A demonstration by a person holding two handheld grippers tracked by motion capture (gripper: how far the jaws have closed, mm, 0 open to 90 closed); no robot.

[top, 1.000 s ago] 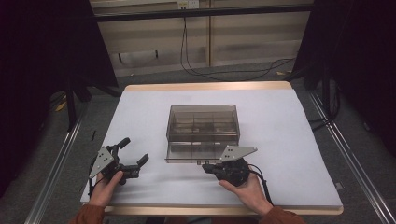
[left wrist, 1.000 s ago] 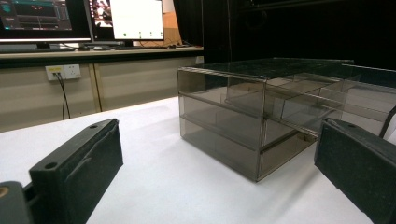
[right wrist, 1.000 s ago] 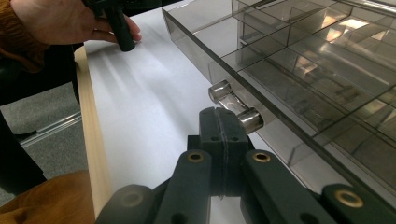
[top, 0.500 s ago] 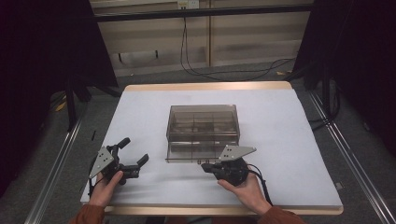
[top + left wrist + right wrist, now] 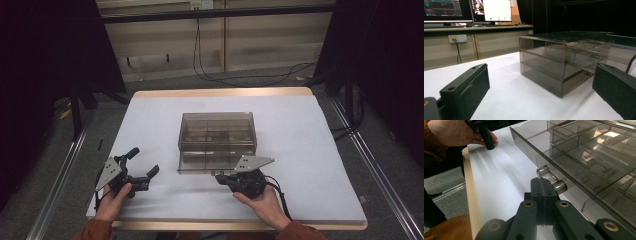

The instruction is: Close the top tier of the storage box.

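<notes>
The right claw [image 5: 544, 185] was pressed together beside the drawer handle [image 5: 551, 179], pinching nothing. It needed spreading first to take hold. The left claw [image 5: 536, 82] sat spread, idle.

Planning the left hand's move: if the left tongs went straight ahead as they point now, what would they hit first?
Probably the near corner of the smoked transparent plastic drawer box, which sits between the open left tongs; depth is uncertain.

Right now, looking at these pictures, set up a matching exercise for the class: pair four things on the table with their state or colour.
Column A:
1. left gripper
2. right gripper
3. drawer box
4. table cover

Column B:
a. smoky and see-through
b. jaws pressed together
c. plain white
d. jaws spread wide

Pairs: 1-d, 2-b, 3-a, 4-c
</notes>
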